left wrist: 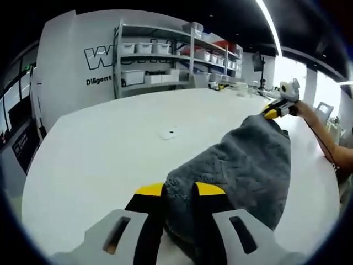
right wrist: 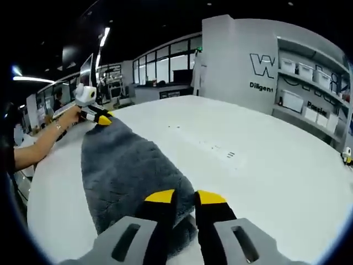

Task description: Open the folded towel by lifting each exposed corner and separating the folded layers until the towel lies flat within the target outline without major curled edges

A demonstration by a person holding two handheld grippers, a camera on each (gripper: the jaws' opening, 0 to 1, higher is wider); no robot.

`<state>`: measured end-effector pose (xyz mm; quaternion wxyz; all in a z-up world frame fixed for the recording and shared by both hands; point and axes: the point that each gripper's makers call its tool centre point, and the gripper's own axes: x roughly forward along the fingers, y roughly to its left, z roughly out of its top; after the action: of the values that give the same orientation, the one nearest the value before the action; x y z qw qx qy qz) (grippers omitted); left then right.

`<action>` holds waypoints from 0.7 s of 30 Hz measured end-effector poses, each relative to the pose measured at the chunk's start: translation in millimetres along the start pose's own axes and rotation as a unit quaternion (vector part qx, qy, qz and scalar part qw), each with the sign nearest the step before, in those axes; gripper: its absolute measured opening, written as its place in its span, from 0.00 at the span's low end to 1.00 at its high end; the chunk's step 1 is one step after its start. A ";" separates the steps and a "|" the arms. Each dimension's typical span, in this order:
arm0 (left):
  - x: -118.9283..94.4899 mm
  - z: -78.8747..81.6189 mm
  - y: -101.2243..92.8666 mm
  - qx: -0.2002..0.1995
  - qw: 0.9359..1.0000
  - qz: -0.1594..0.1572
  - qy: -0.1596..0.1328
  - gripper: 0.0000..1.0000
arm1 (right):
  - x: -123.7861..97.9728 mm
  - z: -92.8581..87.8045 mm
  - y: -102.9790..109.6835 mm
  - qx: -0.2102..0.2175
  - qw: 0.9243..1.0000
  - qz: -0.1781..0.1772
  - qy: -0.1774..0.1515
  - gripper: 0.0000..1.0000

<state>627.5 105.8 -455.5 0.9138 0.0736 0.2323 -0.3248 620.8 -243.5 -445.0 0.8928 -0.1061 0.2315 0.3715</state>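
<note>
A grey fluffy towel (left wrist: 248,165) lies stretched across the white table (left wrist: 105,154), held at both ends. My left gripper (left wrist: 180,190), black jaws with yellow tips, is shut on the near corner of the towel in the left gripper view. Far off at the towel's other end, the right gripper (left wrist: 273,112) pinches the opposite corner, with a hand behind it. In the right gripper view the towel (right wrist: 124,165) runs away from my right gripper (right wrist: 185,197), which is shut on its near edge. The left gripper (right wrist: 99,118) holds the far end there.
Shelving (left wrist: 165,52) with white bins stands behind the table against a white wall with lettering. A small white slip (left wrist: 169,133) lies on the table to the left of the towel. Faint marks (right wrist: 229,155) show on the tabletop. A person's arm (right wrist: 38,146) reaches in.
</note>
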 end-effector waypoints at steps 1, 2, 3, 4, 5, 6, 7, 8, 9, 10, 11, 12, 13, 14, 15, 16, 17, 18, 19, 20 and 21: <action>-0.9 0.8 -0.9 0.001 1.000 -0.001 -0.001 0.13 | -0.4 0.6 0.7 -0.004 1.000 0.002 -0.001 0.05; -2.0 2.8 -2.5 0.002 1.000 -0.002 -0.006 0.10 | -1.2 1.3 1.6 -0.006 1.000 0.001 -0.003 0.04; -3.7 5.1 -4.5 0.004 1.000 -0.003 -0.010 0.08 | -2.6 2.5 2.4 -0.010 1.000 0.000 -0.005 0.04; -4.1 5.9 -5.1 0.004 1.000 -0.003 -0.011 0.08 | -3.8 2.9 3.2 -0.012 1.000 0.000 -0.005 0.03; -4.3 6.9 -5.0 0.006 1.000 -0.003 -0.011 0.07 | -5.2 3.4 3.6 -0.015 1.000 0.000 -0.005 0.03; -4.5 8.8 -4.0 0.013 1.000 -0.001 -0.011 0.07 | -6.7 4.5 3.6 -0.017 1.000 -0.002 -0.007 0.03; -5.3 9.0 -5.2 0.017 1.000 0.001 -0.011 0.07 | -8.5 6.3 3.3 -0.017 1.000 -0.003 -0.010 0.03; -5.9 9.3 -5.6 0.019 1.000 0.002 -0.011 0.07 | -9.4 7.3 3.4 -0.017 1.000 -0.004 -0.011 0.03; -6.1 9.3 -5.6 0.019 1.000 0.002 -0.011 0.06 | -11.4 9.1 4.0 -0.018 1.000 -0.005 -0.015 0.03; -7.7 11.0 -5.0 0.019 1.000 0.003 -0.015 0.06 | -12.7 9.5 5.3 -0.019 1.000 -0.006 -0.016 0.03; -9.3 11.8 -5.5 0.019 1.000 0.004 -0.018 0.06 | -13.9 10.0 5.7 -0.021 1.000 -0.007 -0.017 0.03; -11.0 12.6 -5.8 0.019 1.000 0.005 -0.020 0.06 | -16.5 11.0 6.1 -0.023 1.000 -0.009 -0.019 0.03; -12.8 14.1 -5.0 0.018 1.000 0.007 -0.023 0.06 | -18.9 11.6 6.6 -0.025 0.999 -0.011 -0.020 0.03; -14.9 15.8 -4.7 0.020 0.999 0.010 -0.027 0.06 | -21.1 12.6 6.4 -0.026 0.999 -0.012 -0.021 0.03; -17.4 17.4 -4.7 0.022 0.999 0.013 -0.030 0.06 | -23.5 13.4 7.1 -0.029 0.999 -0.014 -0.023 0.03; -20.2 19.3 -4.4 0.024 0.999 0.018 -0.035 0.06 | -25.9 14.0 8.2 -0.032 0.999 -0.015 -0.024 0.02; -23.2 21.5 -5.1 0.024 0.999 0.020 -0.042 0.06 | -28.6 14.8 9.3 -0.034 0.999 -0.016 -0.026 0.02; -26.3 24.0 -6.9 0.024 0.998 0.018 -0.050 0.06 | -31.7 16.1 11.1 -0.035 0.999 -0.017 -0.030 0.02; -30.7 24.5 -9.3 0.025 0.998 0.017 -0.054 0.06 | -35.0 17.9 14.2 -0.034 0.999 -0.016 -0.033 0.02; -32.6 24.9 -10.3 0.027 0.998 0.018 -0.056 0.06 | -38.4 20.6 17.4 -0.039 0.998 -0.015 -0.037 0.02; -35.7 25.3 -11.7 0.030 0.998 0.020 -0.058 0.06 | -43.3 24.1 20.9 -0.048 0.998 -0.017 -0.042 0.02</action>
<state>605.3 109.5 -416.1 0.9293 0.0865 0.1678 -0.3174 587.3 -246.7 -403.1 0.9017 -0.1374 0.1740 0.3712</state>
